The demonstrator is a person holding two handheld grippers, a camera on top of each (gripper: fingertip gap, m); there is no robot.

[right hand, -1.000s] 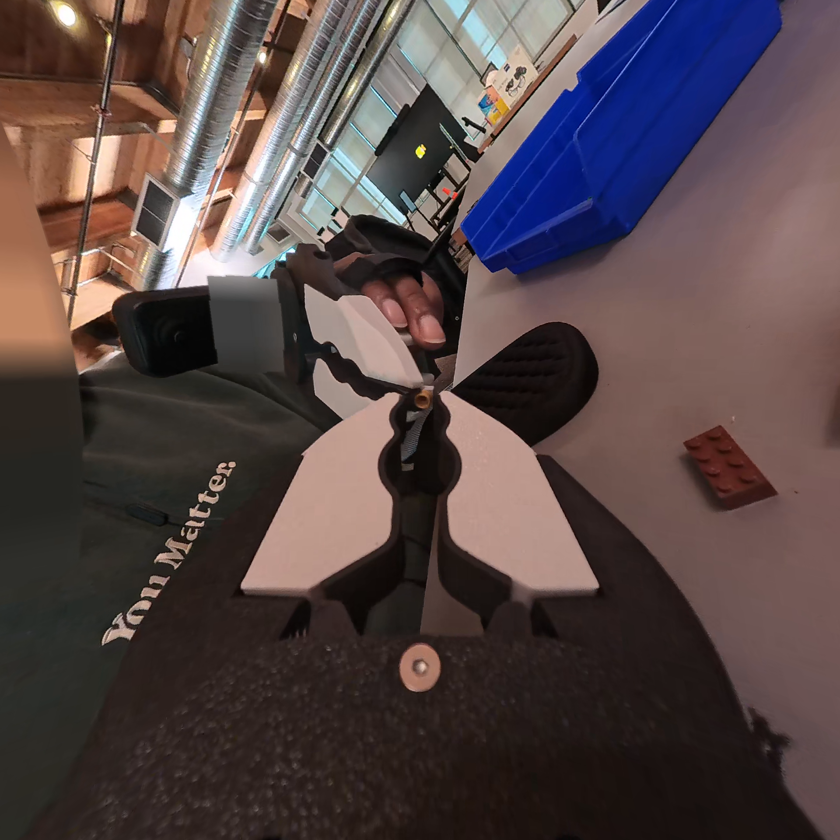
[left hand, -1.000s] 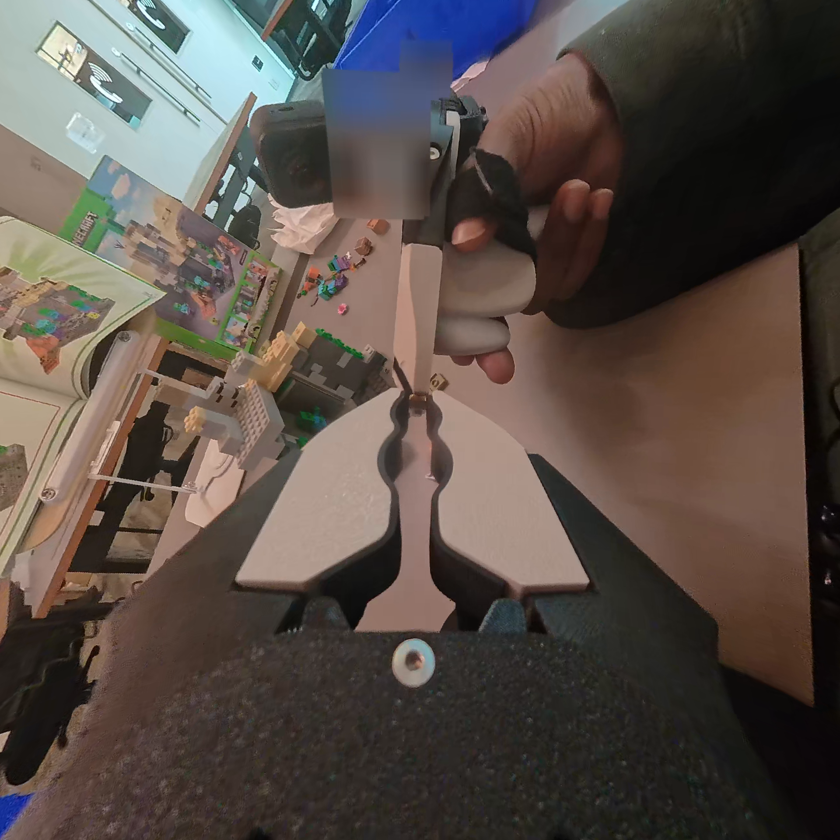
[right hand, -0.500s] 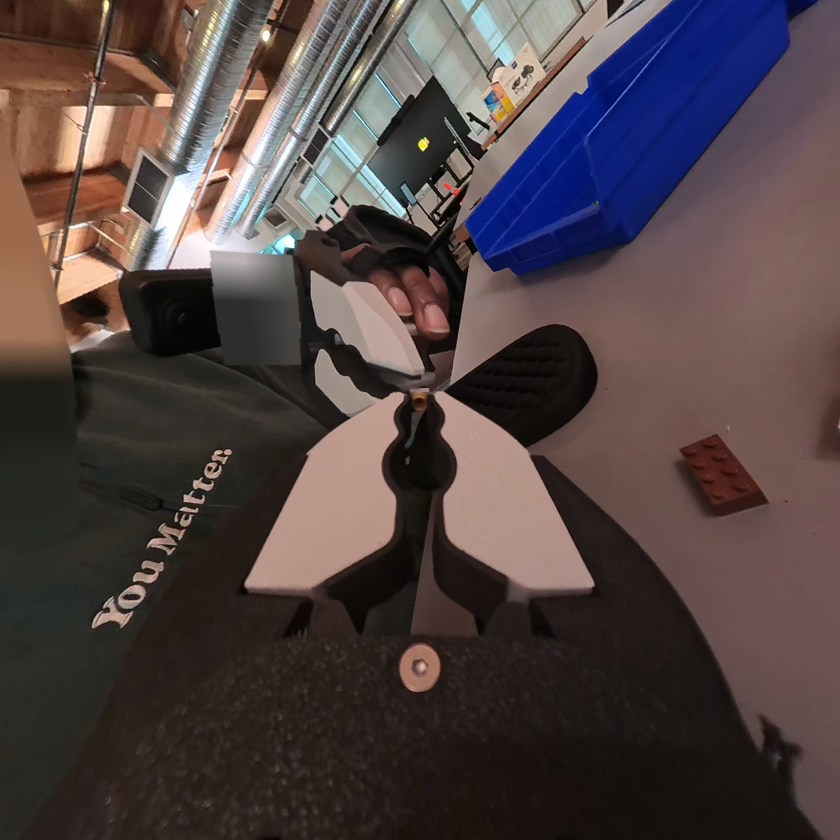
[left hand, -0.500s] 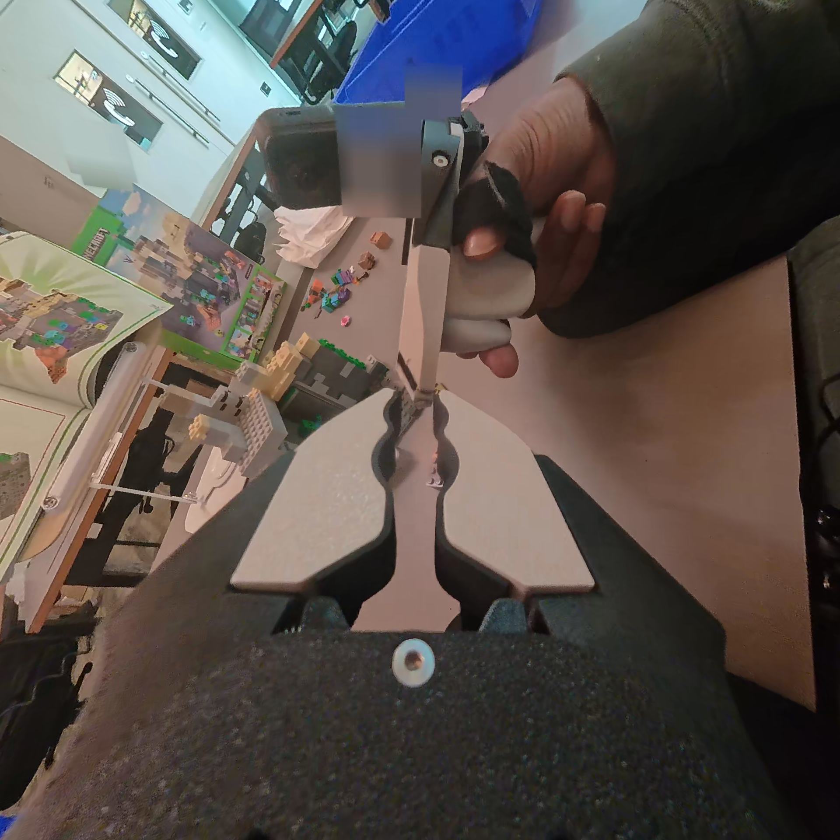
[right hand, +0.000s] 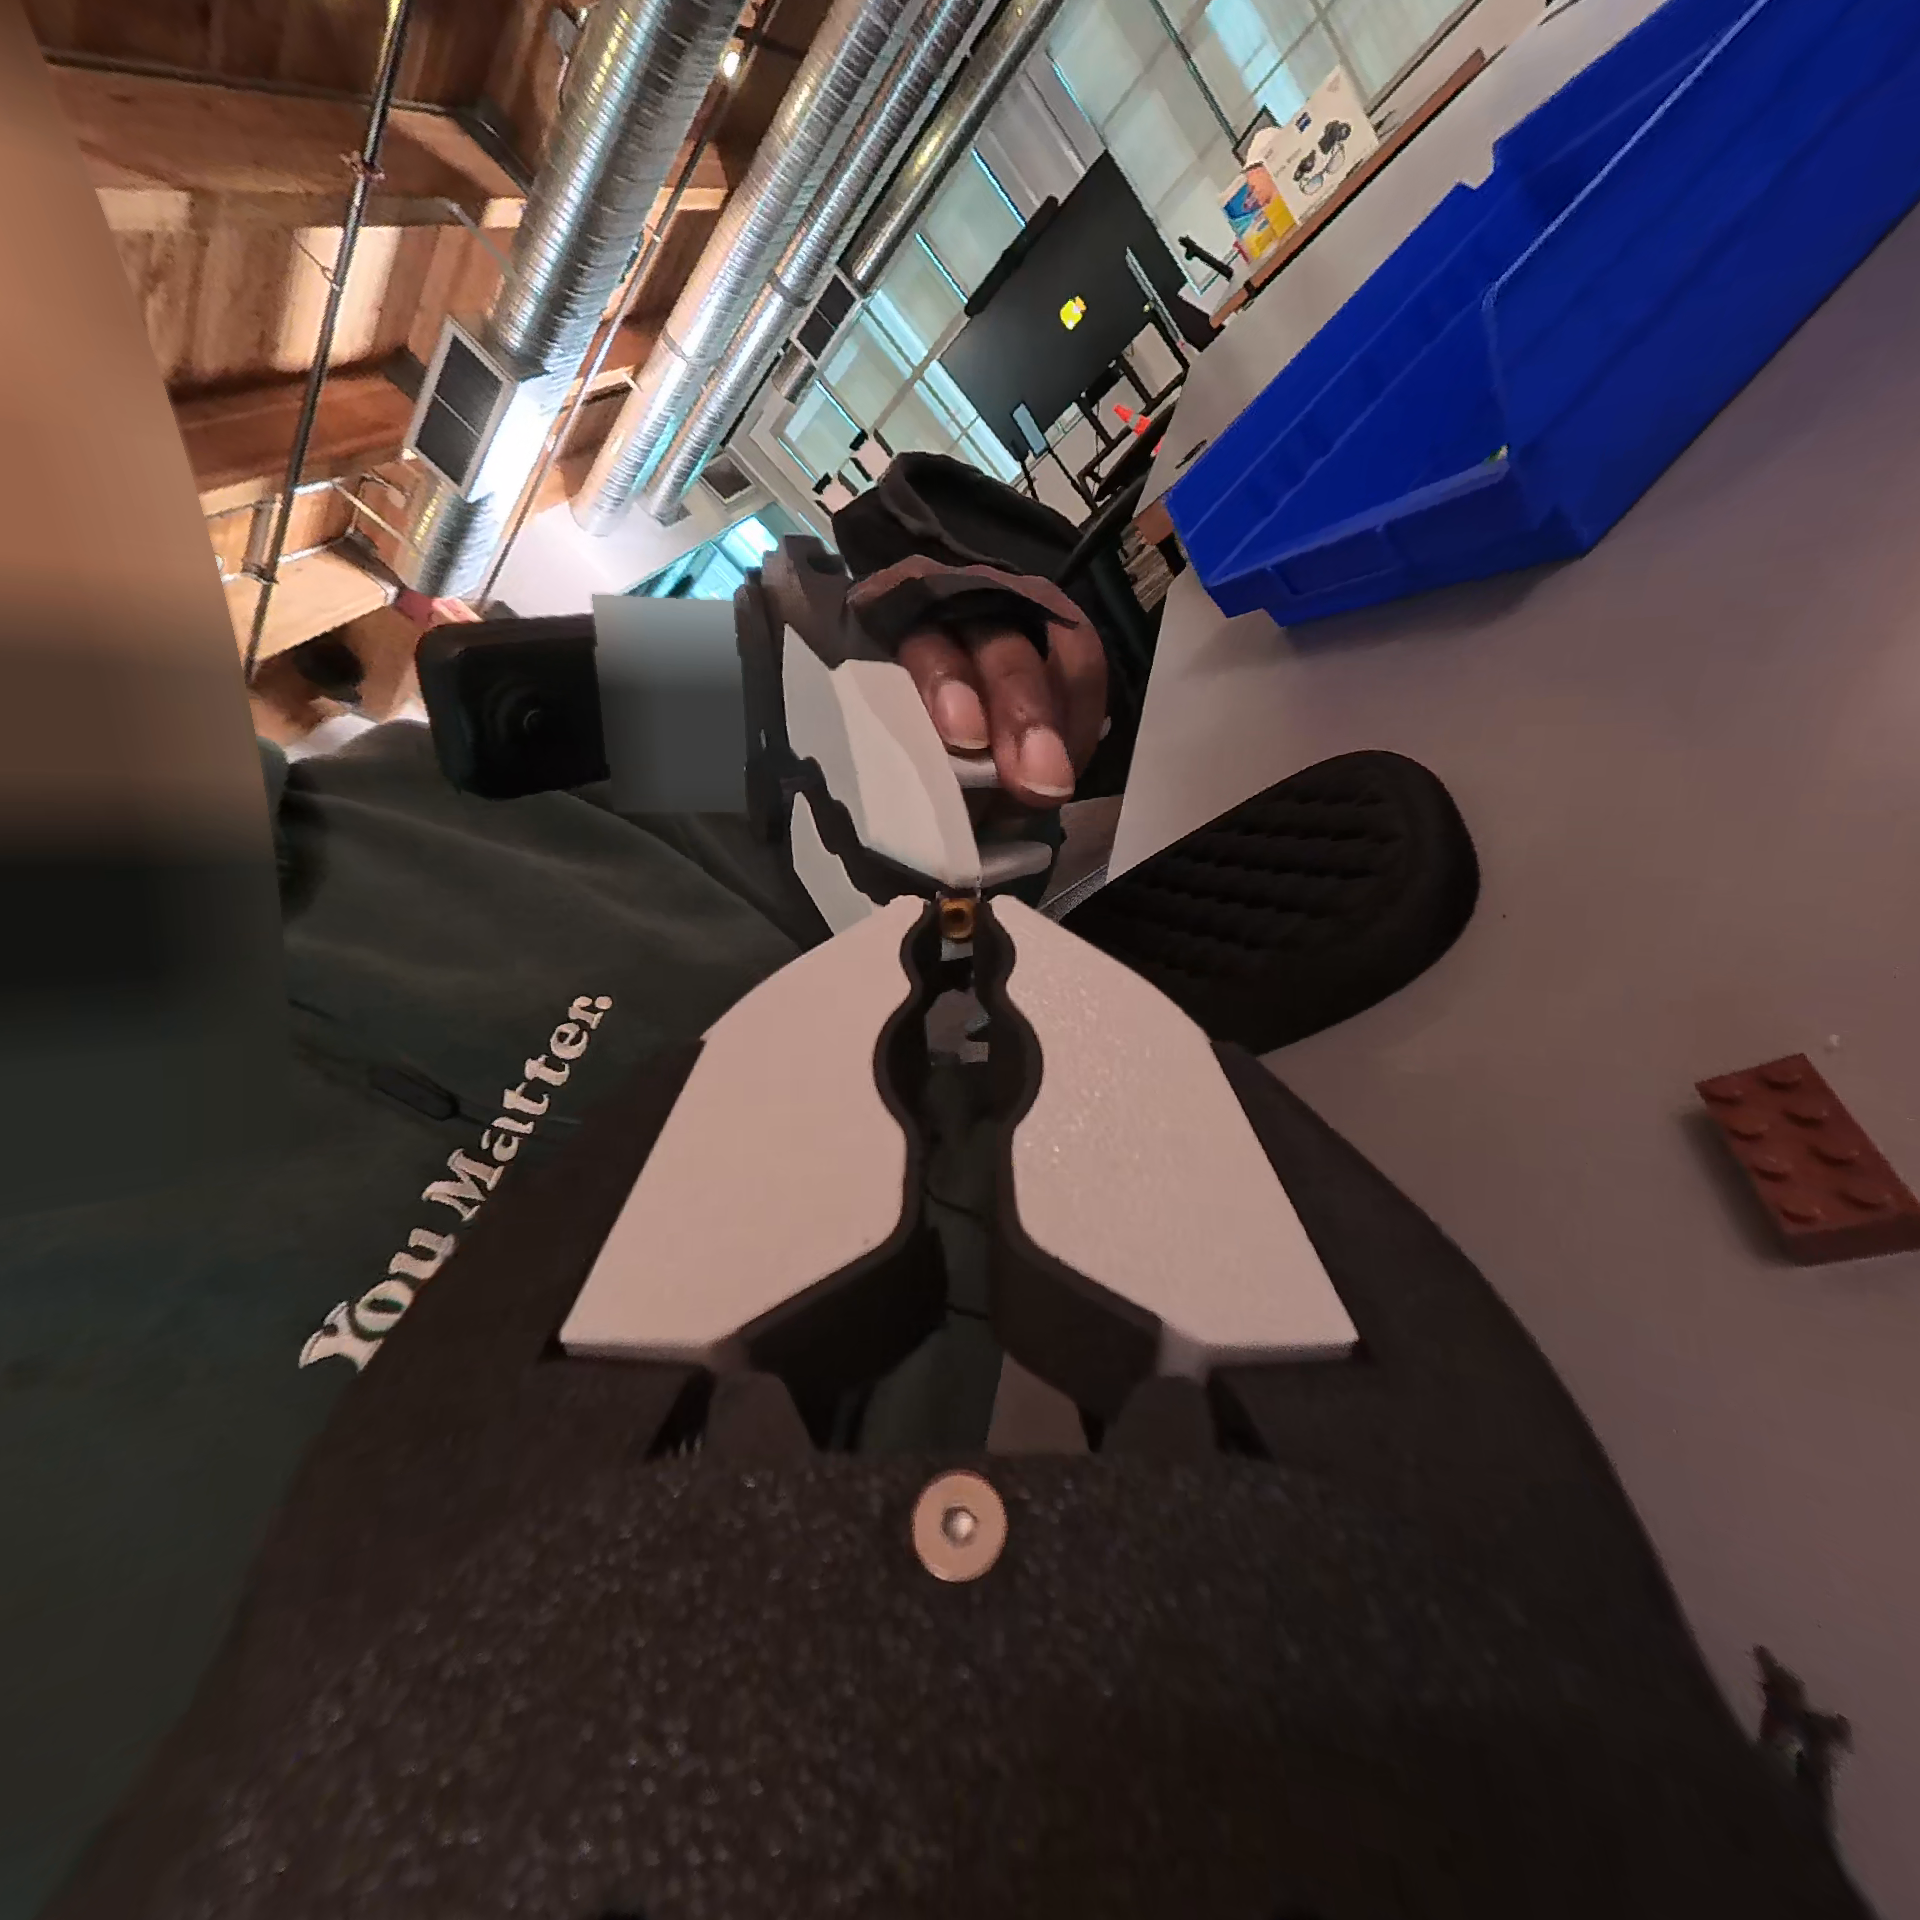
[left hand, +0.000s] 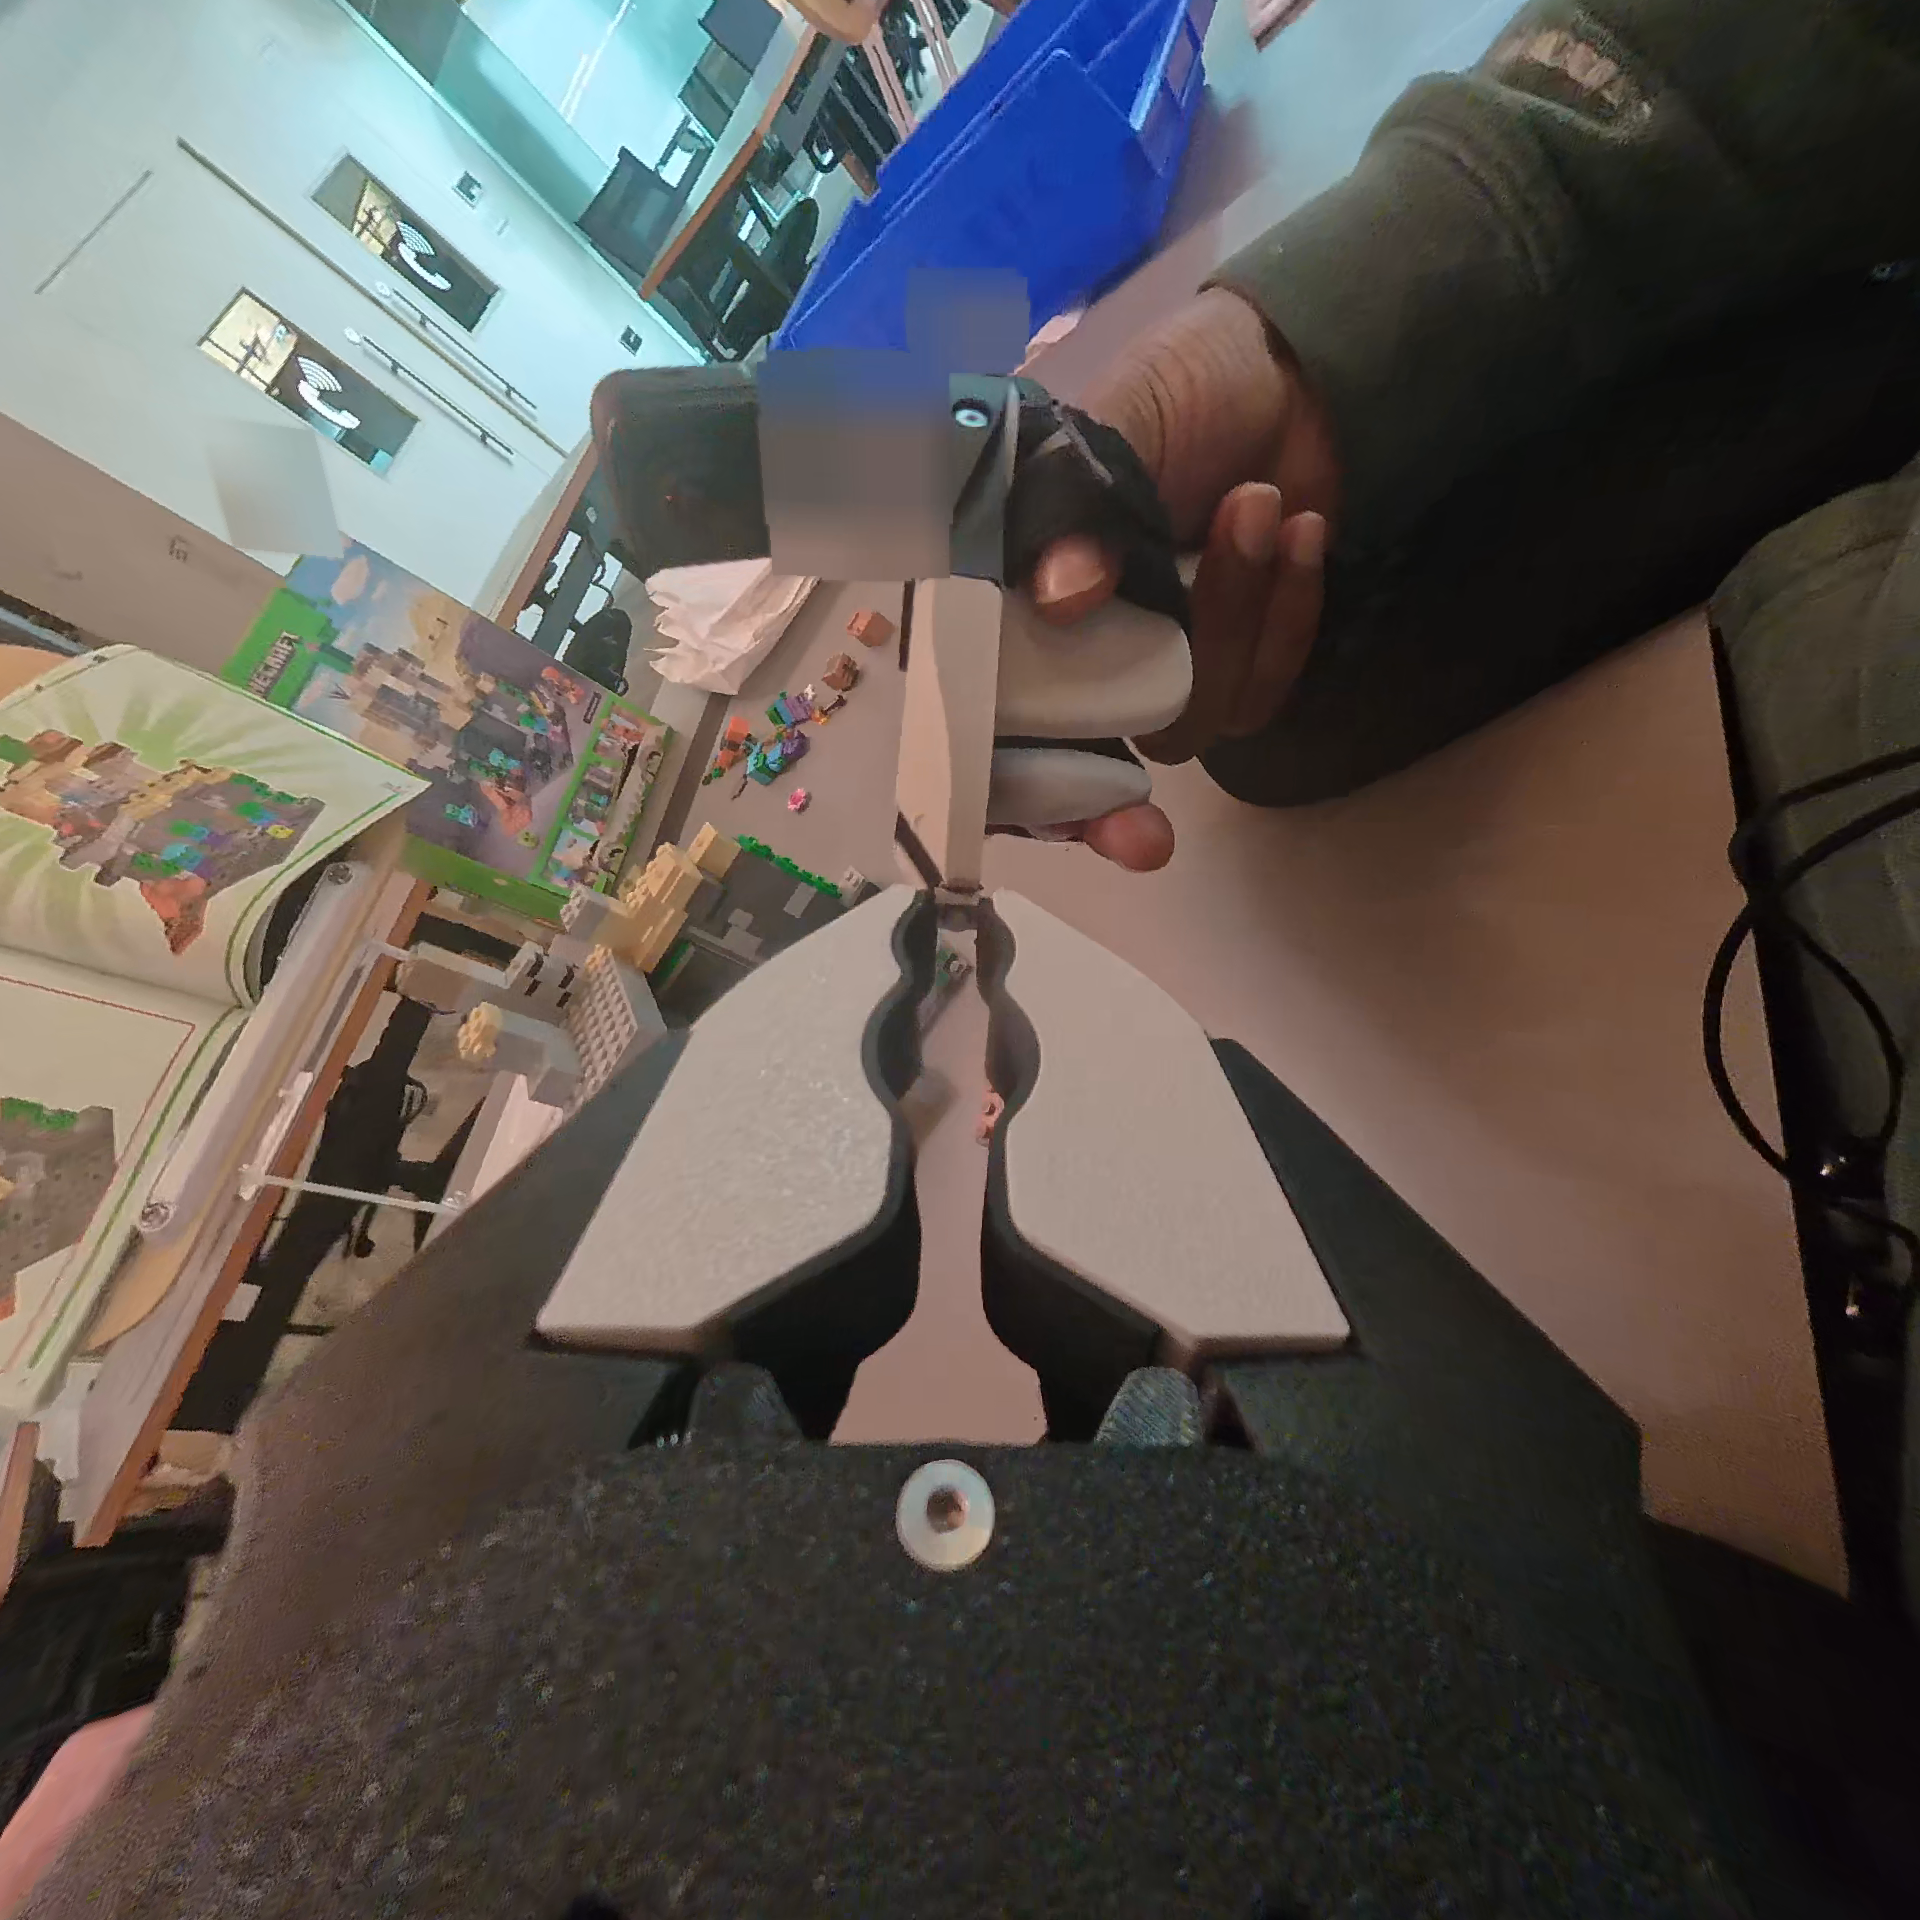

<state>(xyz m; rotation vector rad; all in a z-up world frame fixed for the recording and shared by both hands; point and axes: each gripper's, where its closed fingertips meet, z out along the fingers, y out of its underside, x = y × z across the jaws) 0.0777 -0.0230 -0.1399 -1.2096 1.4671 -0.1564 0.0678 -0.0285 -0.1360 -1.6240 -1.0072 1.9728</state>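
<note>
Evidently the right claw (right hand: 957,914) was clamped on a small tan piece (right hand: 956,918), met tip to tip by the left claw (left hand: 951,896), itself drawn together above the bench (left hand: 1455,987). A brown plate (right hand: 1808,1153) was left well apart.

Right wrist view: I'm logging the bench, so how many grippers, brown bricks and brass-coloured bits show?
White-fingered grippers: 2, the right gripper and the left gripper
Flat brown studded plastic brick: 1
Small brass-coloured piece: 1
Total: 4
</note>
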